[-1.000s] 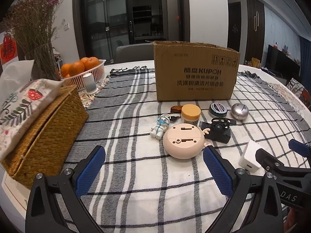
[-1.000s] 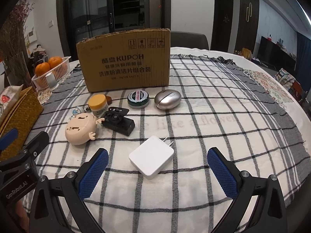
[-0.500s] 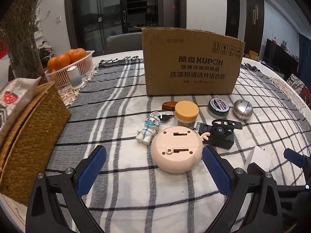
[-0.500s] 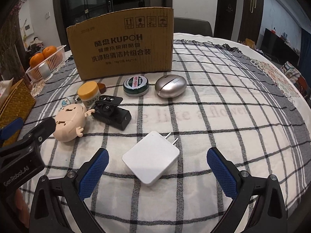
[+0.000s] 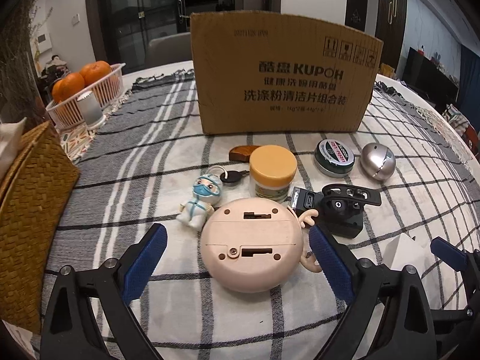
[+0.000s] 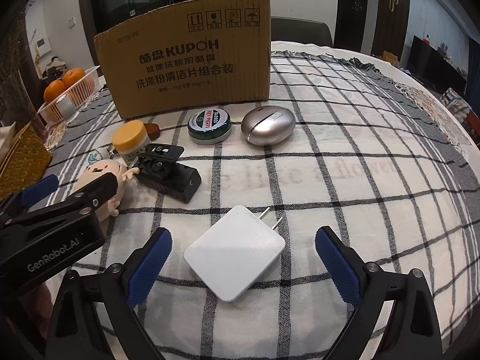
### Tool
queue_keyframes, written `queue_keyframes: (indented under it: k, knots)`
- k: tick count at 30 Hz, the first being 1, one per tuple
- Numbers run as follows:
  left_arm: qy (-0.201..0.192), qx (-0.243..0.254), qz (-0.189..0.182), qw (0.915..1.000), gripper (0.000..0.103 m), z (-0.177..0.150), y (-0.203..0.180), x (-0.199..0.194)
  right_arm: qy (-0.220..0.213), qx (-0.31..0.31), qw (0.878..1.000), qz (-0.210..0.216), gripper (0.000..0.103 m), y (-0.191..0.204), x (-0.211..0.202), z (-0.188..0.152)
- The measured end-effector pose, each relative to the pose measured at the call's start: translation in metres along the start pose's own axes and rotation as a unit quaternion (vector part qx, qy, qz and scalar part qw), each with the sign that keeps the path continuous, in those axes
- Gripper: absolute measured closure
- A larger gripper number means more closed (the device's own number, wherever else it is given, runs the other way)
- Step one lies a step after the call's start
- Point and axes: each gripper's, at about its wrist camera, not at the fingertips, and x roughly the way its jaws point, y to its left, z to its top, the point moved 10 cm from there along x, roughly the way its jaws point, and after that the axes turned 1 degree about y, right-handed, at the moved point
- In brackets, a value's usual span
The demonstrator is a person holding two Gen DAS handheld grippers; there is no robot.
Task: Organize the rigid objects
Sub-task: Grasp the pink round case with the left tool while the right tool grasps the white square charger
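Observation:
A round pink toy (image 5: 252, 246) lies underside up on the checked cloth, between the blue pads of my left gripper (image 5: 237, 234). Its jaws are closing and the pads stand clear of the toy. A white plug charger (image 6: 237, 252) lies between the pads of my right gripper (image 6: 243, 238), whose jaws are also closing without touching it. Behind stand a yellow-lidded jar (image 5: 273, 171), a small masked figure (image 5: 201, 198), a black clip mount (image 5: 345, 207), a green tin (image 6: 210, 126), a silver egg-shaped case (image 6: 268, 124) and an open cardboard box (image 5: 282, 81).
A wicker tissue box (image 5: 27, 210) stands at the left. Further back there is a white basket of oranges (image 5: 87, 90). The round table's edge curves away on the right (image 6: 450, 114). My left gripper's fingers (image 6: 93, 189) reach close beside the charger.
Both grippers have come forward and down. The pink toy now lies between the left pads, and the charger sits deeper between the right pads. Both pairs of jaws have narrowed slightly.

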Motion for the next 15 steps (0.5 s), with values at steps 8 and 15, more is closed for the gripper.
queue_keyframes:
  k: [8,15]
  knots:
    - [0.014,0.005,-0.005,0.9999,0.019,-0.003,-0.007,0.011,0.014,0.002,1.0,0.006,0.026,0.001,0.009,-0.004]
    - [0.011,0.01,-0.02,0.9997,0.028,-0.003,-0.012,0.011,0.012,-0.002,1.0,0.016,0.036,0.004,0.008,-0.004]
